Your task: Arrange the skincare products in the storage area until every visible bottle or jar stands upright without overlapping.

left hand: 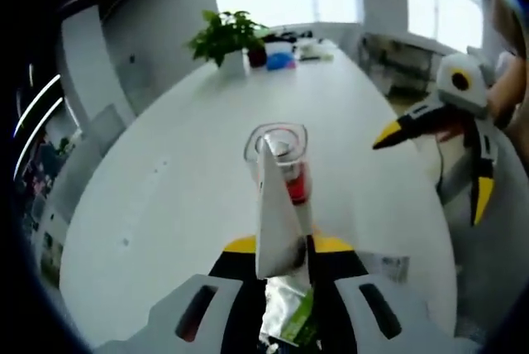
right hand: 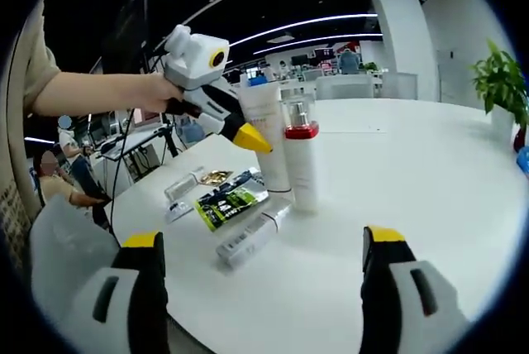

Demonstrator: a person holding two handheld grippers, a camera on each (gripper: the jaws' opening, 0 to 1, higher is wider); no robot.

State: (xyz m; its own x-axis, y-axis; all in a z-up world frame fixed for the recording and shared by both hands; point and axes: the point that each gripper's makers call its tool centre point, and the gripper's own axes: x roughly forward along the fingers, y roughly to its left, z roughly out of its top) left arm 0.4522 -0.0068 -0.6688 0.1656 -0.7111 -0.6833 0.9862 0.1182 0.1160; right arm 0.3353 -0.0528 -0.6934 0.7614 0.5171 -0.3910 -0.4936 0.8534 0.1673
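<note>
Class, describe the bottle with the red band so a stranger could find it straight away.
Start at the big white oval table, then find the two tall upright containers near the flat sachets. The bottle with the red band stands beside the plain white tube, which the left gripper reaches. It alone has a clear cap and red collar.

white round table (right hand: 430, 172), glossy. white tube (right hand: 269, 135) beside a white bottle (right hand: 302, 164) with a red band under a clear cap. flat sachet (right hand: 230, 199) in green and black — white print on it. pale grey-white tube (right hand: 248, 238) lying down. left gripper (right hand: 248, 137) white and black, tips yellow; right gripper (right hand: 264, 271) the same — white shells, black jaws, yellow tips. green-leaved plant (left hand: 225, 35) in a white pot.
</note>
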